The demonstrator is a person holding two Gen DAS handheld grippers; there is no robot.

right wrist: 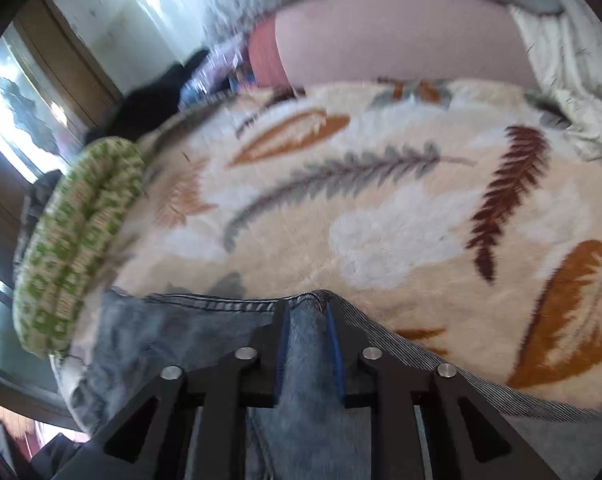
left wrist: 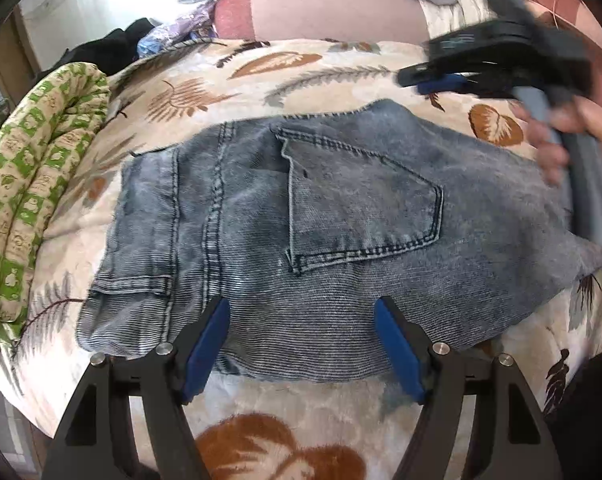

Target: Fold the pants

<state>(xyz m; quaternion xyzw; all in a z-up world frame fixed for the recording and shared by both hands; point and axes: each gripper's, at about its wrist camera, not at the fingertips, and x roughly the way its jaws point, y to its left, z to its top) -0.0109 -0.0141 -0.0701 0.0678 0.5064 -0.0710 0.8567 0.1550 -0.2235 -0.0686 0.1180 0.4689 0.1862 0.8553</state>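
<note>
The left wrist view looks forward and down over the near edge of the jeans (left wrist: 301,216), close above the leaf-print blanket (left wrist: 301,64). The right wrist view sits lower and closer, at the denim's far edge. Both share the blanket, green-patterned quilt (left wrist: 33,184) and pink pillow (left wrist: 333,12).

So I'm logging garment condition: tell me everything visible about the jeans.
The faded grey-blue denim jeans lie folded and mostly flat on the cream leaf-print fleece blanket, a back pocket with dark stitching facing up. The right tongs pinch their far edge; the open left tongs hover over the near edge.
</note>
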